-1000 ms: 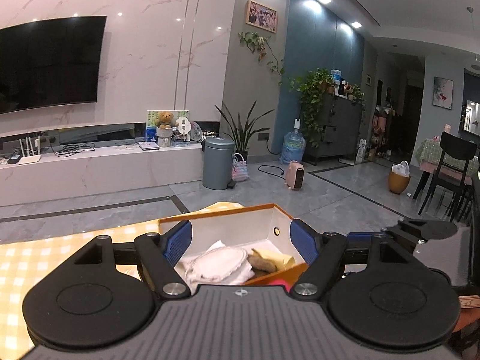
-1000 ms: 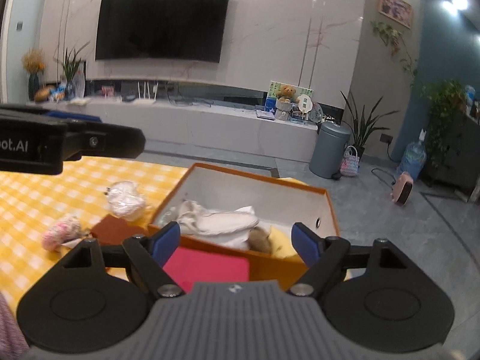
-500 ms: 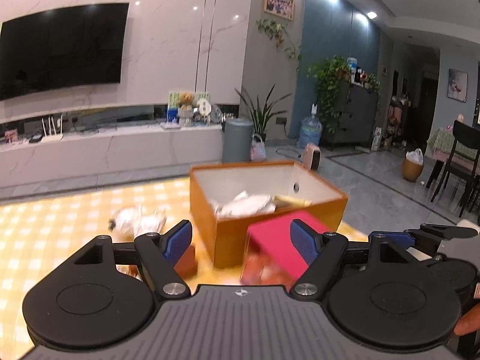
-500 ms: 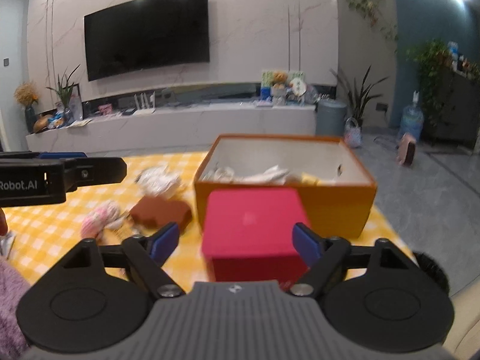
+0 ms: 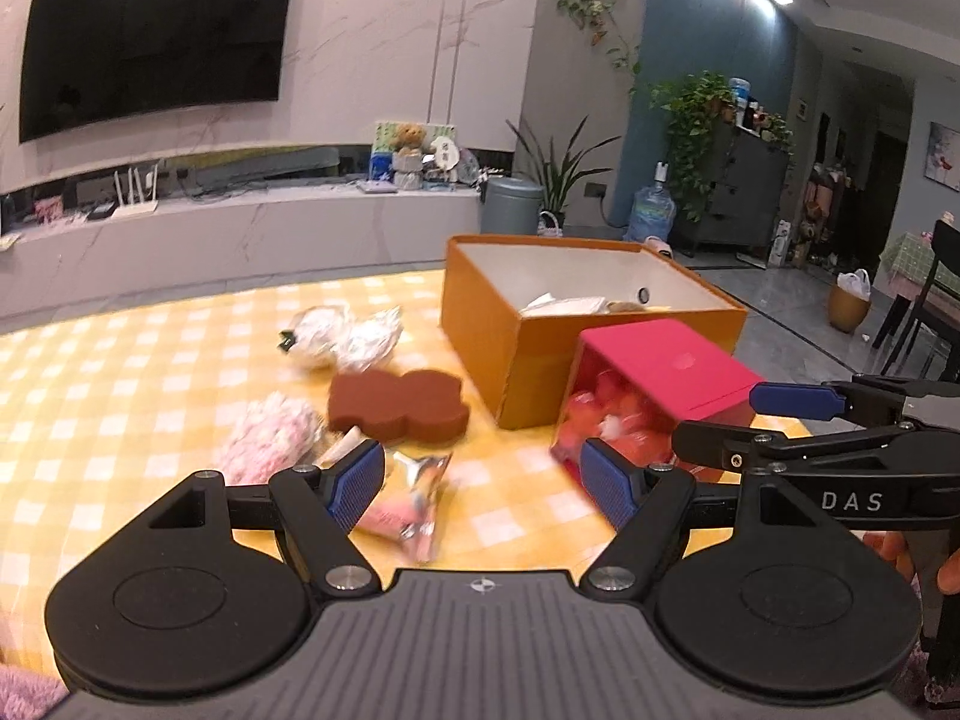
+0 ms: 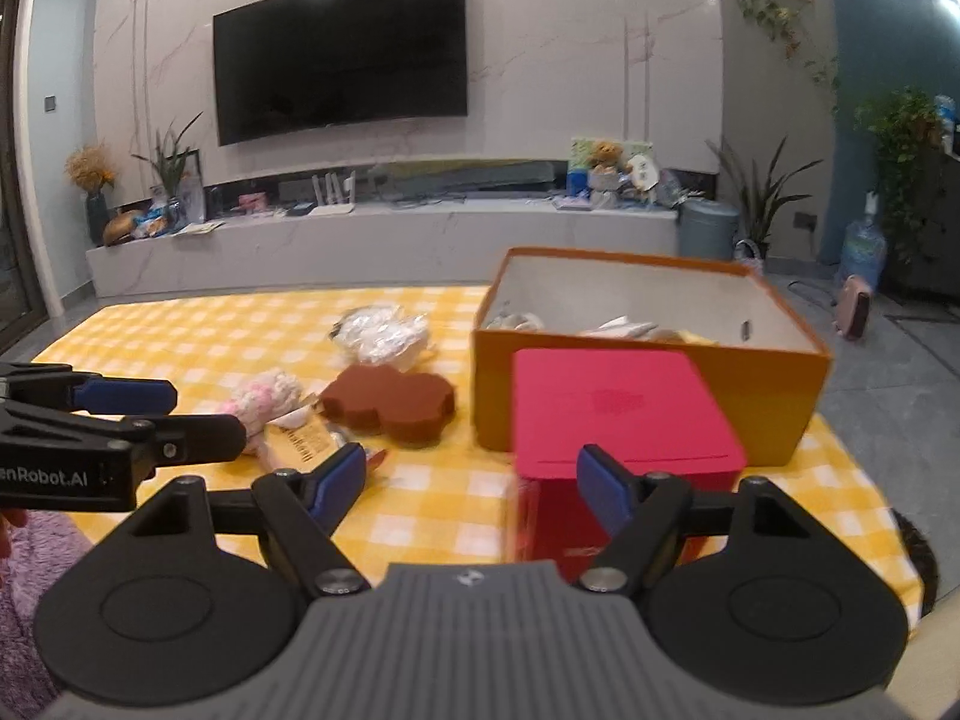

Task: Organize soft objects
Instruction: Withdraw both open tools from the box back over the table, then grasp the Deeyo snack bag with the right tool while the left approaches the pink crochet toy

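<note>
Covering the table, yellow checked cloth [image 6: 180,330]; beyond, marble TV wall [image 6: 540,60].

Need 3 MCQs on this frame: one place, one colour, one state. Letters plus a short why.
1. Where is the brown sponge?
A. inside the orange box
B. on the checked cloth, left of the orange box
C. on the red box

2. What colour is the orange box's inside?
A. white
B. black
C. green

3. How is the left gripper?
A. shut on the sponge
B. shut on the red box
C. open, holding nothing

Key: B, the sponge lies on the yellow checked tablecloth beside the box; A, its inner walls are white; C, the pads stand wide apart with nothing gripped.
</note>
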The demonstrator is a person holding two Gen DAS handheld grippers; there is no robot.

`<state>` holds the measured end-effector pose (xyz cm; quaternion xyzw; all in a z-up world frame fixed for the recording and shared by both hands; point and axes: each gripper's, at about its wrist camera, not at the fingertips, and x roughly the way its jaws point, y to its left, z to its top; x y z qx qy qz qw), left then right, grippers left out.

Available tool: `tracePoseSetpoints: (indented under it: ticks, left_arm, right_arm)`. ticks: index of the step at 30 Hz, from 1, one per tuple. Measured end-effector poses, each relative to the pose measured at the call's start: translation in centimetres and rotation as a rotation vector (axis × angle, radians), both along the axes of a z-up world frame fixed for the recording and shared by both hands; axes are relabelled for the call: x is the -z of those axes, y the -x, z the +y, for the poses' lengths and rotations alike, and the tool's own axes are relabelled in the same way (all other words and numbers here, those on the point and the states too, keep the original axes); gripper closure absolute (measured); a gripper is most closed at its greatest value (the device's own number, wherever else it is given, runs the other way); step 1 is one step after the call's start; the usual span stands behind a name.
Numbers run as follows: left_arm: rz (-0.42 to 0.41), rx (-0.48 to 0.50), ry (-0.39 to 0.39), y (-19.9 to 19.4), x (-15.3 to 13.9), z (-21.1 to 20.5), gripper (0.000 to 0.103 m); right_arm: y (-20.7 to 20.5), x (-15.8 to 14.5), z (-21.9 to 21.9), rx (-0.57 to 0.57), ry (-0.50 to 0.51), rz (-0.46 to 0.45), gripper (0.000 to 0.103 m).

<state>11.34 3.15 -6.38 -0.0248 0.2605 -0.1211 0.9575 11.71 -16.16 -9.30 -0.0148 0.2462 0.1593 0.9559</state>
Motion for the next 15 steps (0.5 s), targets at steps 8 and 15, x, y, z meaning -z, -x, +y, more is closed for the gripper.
tracePoseSetpoints:
  ticks: [8,15]
  left_arm:
    - [0.036,-0.051,0.006,-0.5,1.1,3.2,0.016]
    - [0.094,-0.097,-0.047,-2.2,1.7,5.1,0.016]
  right_arm:
    - [-0.7,0.8,2.6,-0.029,0.033,-0.021,0.019]
    - [-3.0,1.6,5.6,-0.134,0.054,0.001,0.017]
